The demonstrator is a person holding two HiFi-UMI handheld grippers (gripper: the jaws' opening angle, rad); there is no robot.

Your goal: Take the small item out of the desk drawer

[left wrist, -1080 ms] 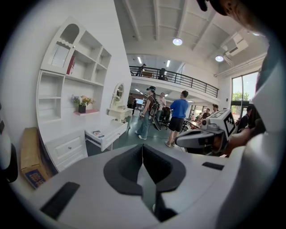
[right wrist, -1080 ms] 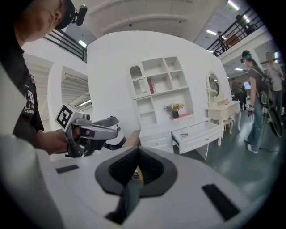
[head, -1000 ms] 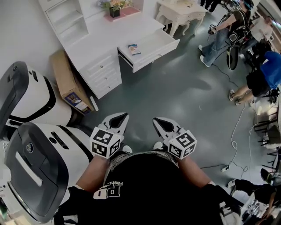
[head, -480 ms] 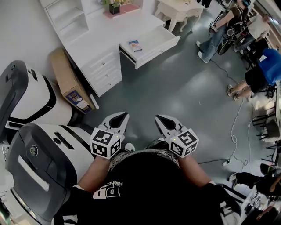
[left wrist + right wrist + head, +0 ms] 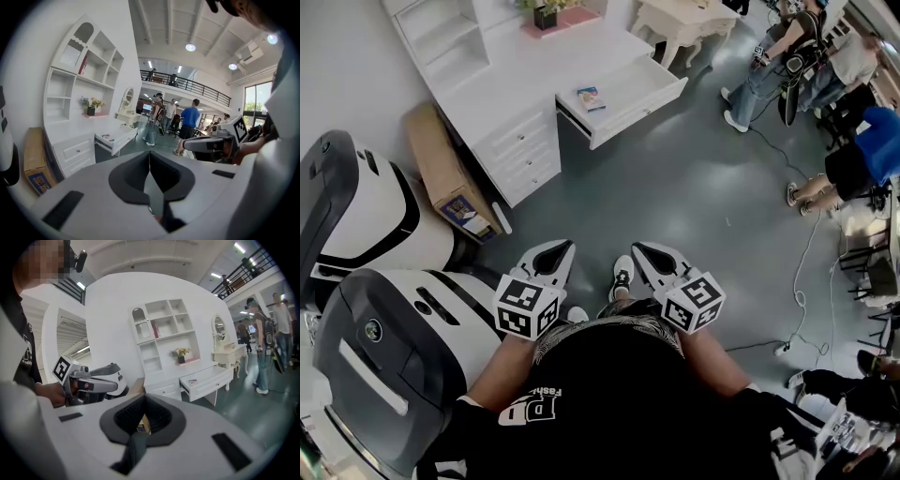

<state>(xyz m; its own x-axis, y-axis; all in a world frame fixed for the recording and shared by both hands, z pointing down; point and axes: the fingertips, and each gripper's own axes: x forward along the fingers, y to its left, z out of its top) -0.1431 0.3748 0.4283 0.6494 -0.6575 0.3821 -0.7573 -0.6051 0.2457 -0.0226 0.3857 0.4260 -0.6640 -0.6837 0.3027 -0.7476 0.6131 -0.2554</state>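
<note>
Desk (image 5: pixel 534 89): white painted, smooth, satin. Floor (image 5: pixel 694 197) in front of desk: grey, smooth, glossy, reflecting light. Box (image 5: pixel 441 173) beside desk: brown cardboard, matt, printed label. Shirt (image 5: pixel 619 403): black cloth.

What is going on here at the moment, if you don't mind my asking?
A person stands holding a two-jaw tool in each hand. The left tool and the right tool are both shut and empty, held out in front of the body. Some way ahead is the white wooden desk with its open white drawer. The small blue-and-white packet lies inside it, untouched.
</note>
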